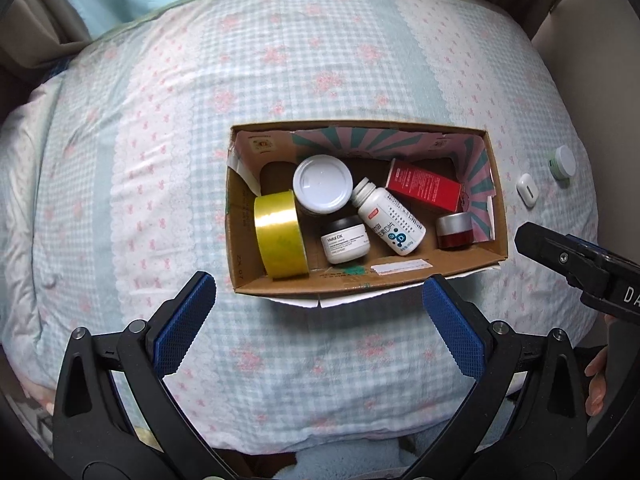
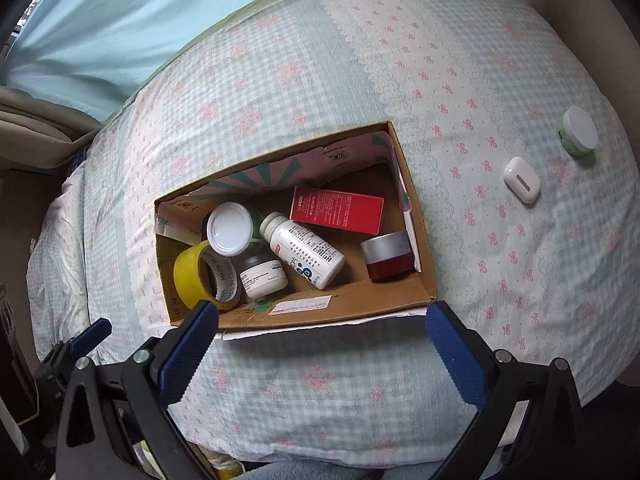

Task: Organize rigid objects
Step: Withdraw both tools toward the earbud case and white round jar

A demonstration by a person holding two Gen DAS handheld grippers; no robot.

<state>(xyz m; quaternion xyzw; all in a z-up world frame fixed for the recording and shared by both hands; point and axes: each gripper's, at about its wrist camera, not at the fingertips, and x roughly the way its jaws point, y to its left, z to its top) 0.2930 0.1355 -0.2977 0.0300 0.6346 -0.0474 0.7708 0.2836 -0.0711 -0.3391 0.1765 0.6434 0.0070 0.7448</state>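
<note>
A cardboard box (image 1: 400, 282) (image 2: 352, 304) sits on the bed. It holds a yellow tape roll (image 1: 280, 236) (image 2: 196, 276), a white-lidded jar (image 1: 322, 184) (image 2: 229, 228), a white bottle (image 1: 390, 216) (image 2: 304, 254), a small white jar (image 1: 344, 242) (image 2: 262, 276), a red carton (image 1: 426, 184) (image 2: 338, 210) and a red jar (image 1: 454, 230) (image 2: 388, 256). A white earbud case (image 1: 527, 190) (image 2: 522, 179) and a green jar with a white lid (image 1: 564, 162) (image 2: 579, 131) lie on the quilt right of the box. My left gripper (image 1: 320, 312) and right gripper (image 2: 322, 336) are open and empty, near the box's front wall.
The quilt (image 1: 160, 160) (image 2: 480, 280) is checked pale blue with pink bows and bulges softly. A pale blue curtain (image 2: 120, 20) hangs behind the bed. The right gripper also shows at the right edge of the left wrist view (image 1: 576, 260).
</note>
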